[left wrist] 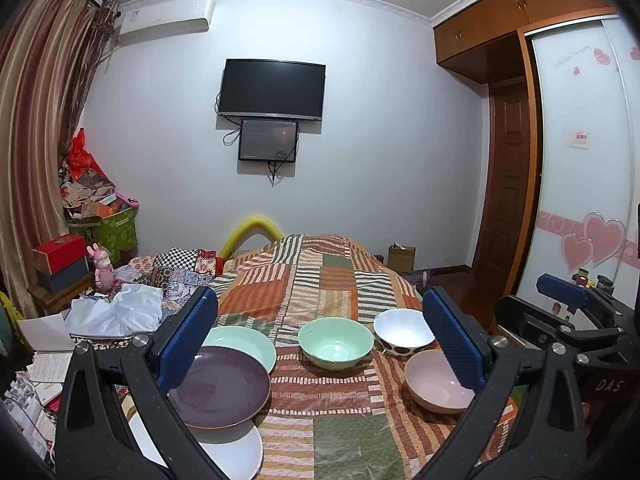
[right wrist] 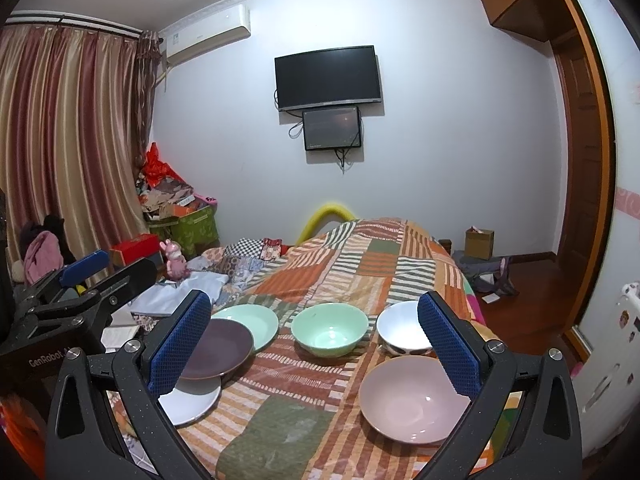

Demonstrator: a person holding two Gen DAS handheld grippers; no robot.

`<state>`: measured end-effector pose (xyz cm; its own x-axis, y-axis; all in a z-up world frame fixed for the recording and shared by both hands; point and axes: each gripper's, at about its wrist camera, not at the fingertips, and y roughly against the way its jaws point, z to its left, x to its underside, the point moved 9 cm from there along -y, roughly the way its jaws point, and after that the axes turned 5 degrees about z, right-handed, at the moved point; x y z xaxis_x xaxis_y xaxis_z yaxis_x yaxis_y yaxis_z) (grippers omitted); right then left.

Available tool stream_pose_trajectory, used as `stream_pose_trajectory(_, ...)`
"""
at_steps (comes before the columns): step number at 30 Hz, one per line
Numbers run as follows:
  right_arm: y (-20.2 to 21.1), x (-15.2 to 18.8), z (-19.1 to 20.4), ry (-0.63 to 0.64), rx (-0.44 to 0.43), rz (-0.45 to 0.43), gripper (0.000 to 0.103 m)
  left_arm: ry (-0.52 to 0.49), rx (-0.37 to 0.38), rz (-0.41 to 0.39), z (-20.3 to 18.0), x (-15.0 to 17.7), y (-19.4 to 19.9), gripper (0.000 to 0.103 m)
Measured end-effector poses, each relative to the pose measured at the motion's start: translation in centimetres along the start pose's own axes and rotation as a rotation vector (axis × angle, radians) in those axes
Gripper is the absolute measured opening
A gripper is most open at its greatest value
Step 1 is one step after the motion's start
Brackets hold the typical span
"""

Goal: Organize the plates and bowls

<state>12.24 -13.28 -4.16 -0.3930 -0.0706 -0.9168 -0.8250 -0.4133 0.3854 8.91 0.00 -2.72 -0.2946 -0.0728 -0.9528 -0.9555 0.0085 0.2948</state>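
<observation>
Only the right wrist view shows pink clothes (right wrist: 38, 254) at centre left. Both tongs, left (left wrist: 320, 336) and right (right wrist: 314, 344), gape wide and empty over the bed (left wrist: 320, 280), lower frame: three plates (left wrist: 218, 386), three bowls (left wrist: 335, 342).

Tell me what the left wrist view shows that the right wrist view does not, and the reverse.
Only the left wrist view shows the wardrobe door with pink hearts and the right gripper at its right edge.

Only the right wrist view shows the pink garment by the curtain, the left gripper at its left edge and the bare wooden floor.

Both show the patchwork bedspread, three overlapping plates, white, purple and green, plus a green bowl, a spotted white bowl and a pink bowl. Both grippers are open and hold nothing.
</observation>
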Motion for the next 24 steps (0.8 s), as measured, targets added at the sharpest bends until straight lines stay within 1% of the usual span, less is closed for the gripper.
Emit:
stream_pose_trajectory(4,-1.1,0.4,0.5,0.004,-0.010,0.027,0.103,0.005,-0.013,0.006,0.7,0.0,-0.3,0.103)
stream_pose_trajectory(7,-2.2,0.9,1.0,0.007,-0.023,0.050,0.103,0.018,-0.008,0.034,1.5,0.6,-0.9,0.103)
stream_pose_trajectory(13,-4.7,2.1,2.3,0.010,-0.073,0.107,0.103,0.047,-0.026,0.116,4.1,2.7,-2.8,0.103)
stream_pose_trajectory(15,-5.6,2.6,2.7,0.012,-0.079,0.130,0.103,0.068,-0.030,0.159,5.4,3.6,-3.7,0.103)
stream_pose_trajectory(20,-8.1,3.9,3.7,0.020,-0.085,0.196,0.103,0.089,-0.098,0.233,9.4,6.0,-5.9,0.103)
stream_pose_trajectory(24,-10.3,4.9,4.7,0.024,-0.108,0.248,0.103,0.082,-0.146,0.267,12.1,7.6,-7.5,0.103)
